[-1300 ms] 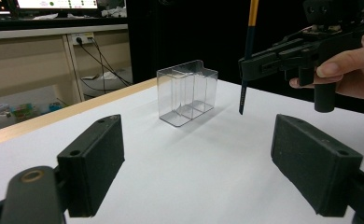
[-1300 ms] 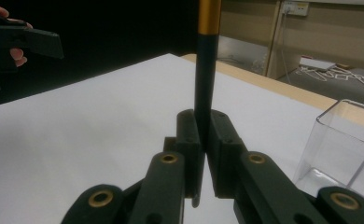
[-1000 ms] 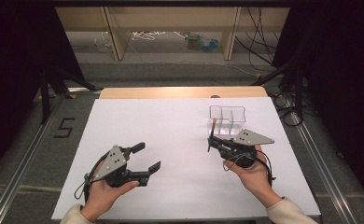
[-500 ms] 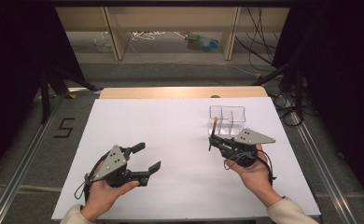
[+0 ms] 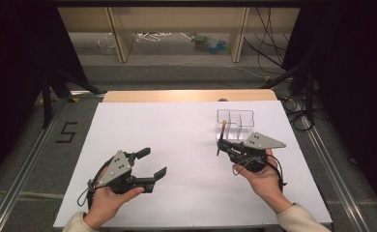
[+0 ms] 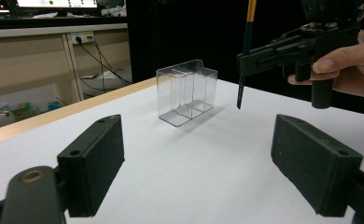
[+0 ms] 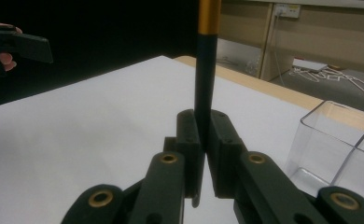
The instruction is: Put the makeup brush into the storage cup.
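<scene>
While the left tongs gape, the right tongs pinch an upright pencil beside the clear divided box.

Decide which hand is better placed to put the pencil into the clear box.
Right. Its tool already grips the pencil upright beside the box; the left tool is open, empty and farther away.

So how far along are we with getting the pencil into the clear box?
Done: the right tongs are shut on the pencil, holding it upright above the table. In hand: carrying it beside the clear box. Left: lowering it into a compartment. The left tongs are open and idle.
</scene>
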The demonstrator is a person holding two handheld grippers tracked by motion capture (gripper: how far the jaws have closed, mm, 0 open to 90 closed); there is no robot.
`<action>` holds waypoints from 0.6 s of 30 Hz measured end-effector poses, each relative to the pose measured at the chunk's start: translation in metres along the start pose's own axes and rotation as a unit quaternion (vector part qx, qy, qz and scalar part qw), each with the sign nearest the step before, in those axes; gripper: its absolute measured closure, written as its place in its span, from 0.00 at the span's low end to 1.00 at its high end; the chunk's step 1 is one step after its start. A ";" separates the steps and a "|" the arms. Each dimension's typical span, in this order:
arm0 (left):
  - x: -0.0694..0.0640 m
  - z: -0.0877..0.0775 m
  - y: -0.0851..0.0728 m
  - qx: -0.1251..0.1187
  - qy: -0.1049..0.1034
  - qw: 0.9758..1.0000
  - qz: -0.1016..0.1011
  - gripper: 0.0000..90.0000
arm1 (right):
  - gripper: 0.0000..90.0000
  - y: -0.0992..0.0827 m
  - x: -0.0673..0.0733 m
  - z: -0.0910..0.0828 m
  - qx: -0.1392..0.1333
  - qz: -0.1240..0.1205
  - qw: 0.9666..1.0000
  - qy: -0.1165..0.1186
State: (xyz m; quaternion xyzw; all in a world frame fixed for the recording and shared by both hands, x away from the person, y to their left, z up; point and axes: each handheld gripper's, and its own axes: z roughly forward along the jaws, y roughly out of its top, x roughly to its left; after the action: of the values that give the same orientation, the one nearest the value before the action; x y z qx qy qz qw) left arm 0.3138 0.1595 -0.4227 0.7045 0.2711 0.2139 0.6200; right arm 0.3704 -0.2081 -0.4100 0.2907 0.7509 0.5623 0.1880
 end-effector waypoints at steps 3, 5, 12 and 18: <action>0.000 0.000 0.000 0.000 0.000 1.000 0.001 0.19 | 0.94 0.000 0.000 0.000 0.000 0.002 1.000 0.001; 0.000 0.000 0.000 0.000 0.000 1.000 -0.001 0.19 | 0.94 0.000 -0.001 0.000 0.000 0.003 1.000 0.002; 0.000 0.000 0.000 0.001 -0.001 1.000 0.000 0.19 | 0.94 0.001 -0.002 -0.001 0.004 0.002 1.000 -0.001; 0.000 0.000 0.000 0.000 0.000 1.000 0.000 0.19 | 0.94 0.001 -0.003 -0.002 0.000 0.000 1.000 -0.007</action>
State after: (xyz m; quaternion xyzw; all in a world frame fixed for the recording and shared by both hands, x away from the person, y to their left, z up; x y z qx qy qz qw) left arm 0.3138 0.1595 -0.4230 0.7047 0.2715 0.2133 0.6198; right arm 0.3722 -0.2114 -0.4084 0.2944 0.7498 0.5602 0.1931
